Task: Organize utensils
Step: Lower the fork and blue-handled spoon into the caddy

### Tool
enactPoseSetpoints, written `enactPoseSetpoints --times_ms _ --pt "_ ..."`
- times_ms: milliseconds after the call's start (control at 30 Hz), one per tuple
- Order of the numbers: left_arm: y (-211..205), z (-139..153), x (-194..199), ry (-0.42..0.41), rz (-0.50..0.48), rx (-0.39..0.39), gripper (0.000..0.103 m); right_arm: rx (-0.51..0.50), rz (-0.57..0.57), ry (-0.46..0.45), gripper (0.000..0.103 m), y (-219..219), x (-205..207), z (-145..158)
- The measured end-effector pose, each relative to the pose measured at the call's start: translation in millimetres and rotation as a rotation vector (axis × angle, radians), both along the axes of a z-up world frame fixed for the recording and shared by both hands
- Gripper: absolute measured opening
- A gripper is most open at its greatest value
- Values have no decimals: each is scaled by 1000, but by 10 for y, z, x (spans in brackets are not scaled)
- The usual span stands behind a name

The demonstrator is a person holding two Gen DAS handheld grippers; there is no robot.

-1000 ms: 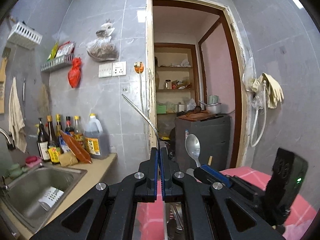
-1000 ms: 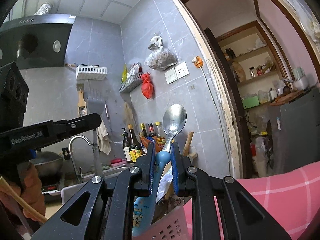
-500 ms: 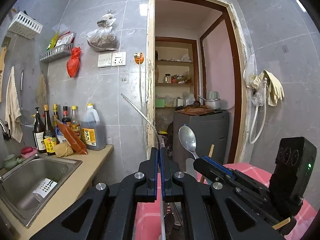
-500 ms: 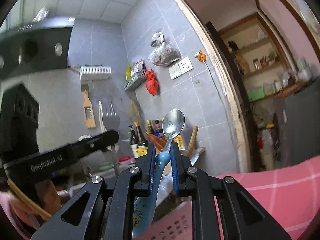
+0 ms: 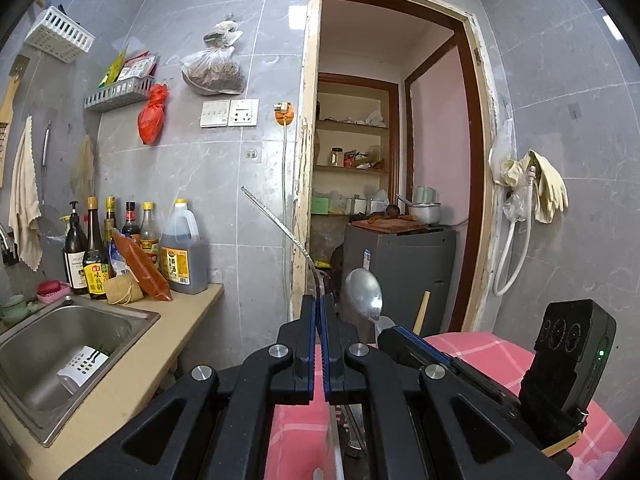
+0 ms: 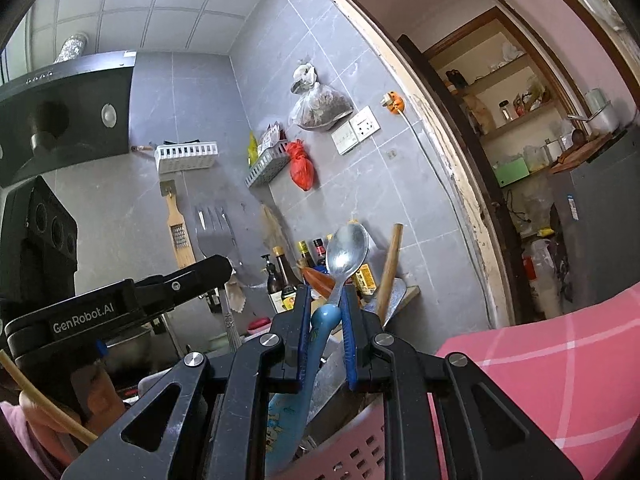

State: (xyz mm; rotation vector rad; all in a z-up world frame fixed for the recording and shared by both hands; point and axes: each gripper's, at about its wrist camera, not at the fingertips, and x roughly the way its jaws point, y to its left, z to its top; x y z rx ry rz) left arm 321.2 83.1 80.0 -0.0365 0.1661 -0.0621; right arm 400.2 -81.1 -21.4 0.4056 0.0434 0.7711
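While clamped between the right gripper (image 6: 325, 312) jaws, blue-handled spoon (image 6: 346, 252) upright, bowl above the tips, handle below in pink basket (image 6: 344, 460), left gripper (image 5: 319, 312) jaws pinched on slotted spatula (image 6: 216, 236) handle.

Pink basket (image 6: 344, 456) cut off at bottom edge; spoon (image 6: 346, 249) handle end hidden inside

even, soft light fills both views, brightest on the ceiling panels (image 6: 132, 4) in the right wrist view. sharp focus throughout. heavy fisheye bending bows the door frame (image 5: 478, 160); black vignette rounds the corners. mild glare on the wall tiles (image 5: 240, 8).
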Motion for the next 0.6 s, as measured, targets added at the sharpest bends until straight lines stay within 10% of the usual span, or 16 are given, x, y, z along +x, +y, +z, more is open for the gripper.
enactPoseSetpoints --times_ms 600 --pt "-32 -118 59 70 -38 -3 3 -87 -1 15 2 -97 -103 -15"
